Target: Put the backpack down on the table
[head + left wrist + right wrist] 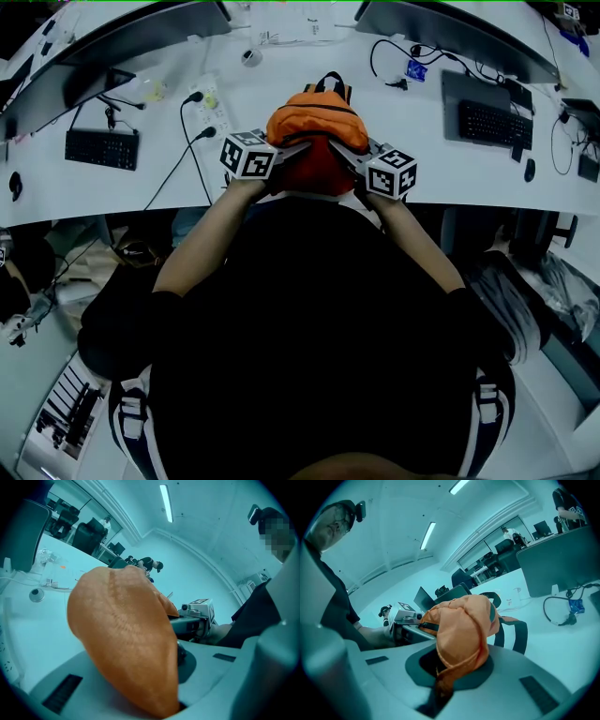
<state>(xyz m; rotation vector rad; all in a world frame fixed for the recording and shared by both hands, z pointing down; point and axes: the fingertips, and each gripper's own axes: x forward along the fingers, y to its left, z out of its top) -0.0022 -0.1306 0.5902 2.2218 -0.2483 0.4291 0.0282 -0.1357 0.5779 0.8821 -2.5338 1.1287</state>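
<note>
Head view, backpack: the orange backpack (314, 131) hangs between my two hand-held grippers over the near part of the white table (281, 66). It sits between the power strip (211, 105) and the right-hand keyboard (494, 122).
Head view, contact: I cannot tell here whether its underside touches the table.
Left gripper view, grip: my left hand-held gripper (179, 704) has its jaws closed tight on a fold of the orange fabric, which bulges up and fills most of the view.
Left gripper view, table: the white top shows beyond the bag, with no sign that the bag rests on it.
Right gripper view, grip: my right hand-held gripper (440, 686) is pinched shut on a gathered bit of orange cloth. The bag's body rises ahead of it and the dark straps (520, 637) hang behind.
Done so far: the backpack is over the table, gripped on both sides.
Left to do: by my judgement, lower it until it rests on the table, then open both hand-held grippers and draw them away.
</note>
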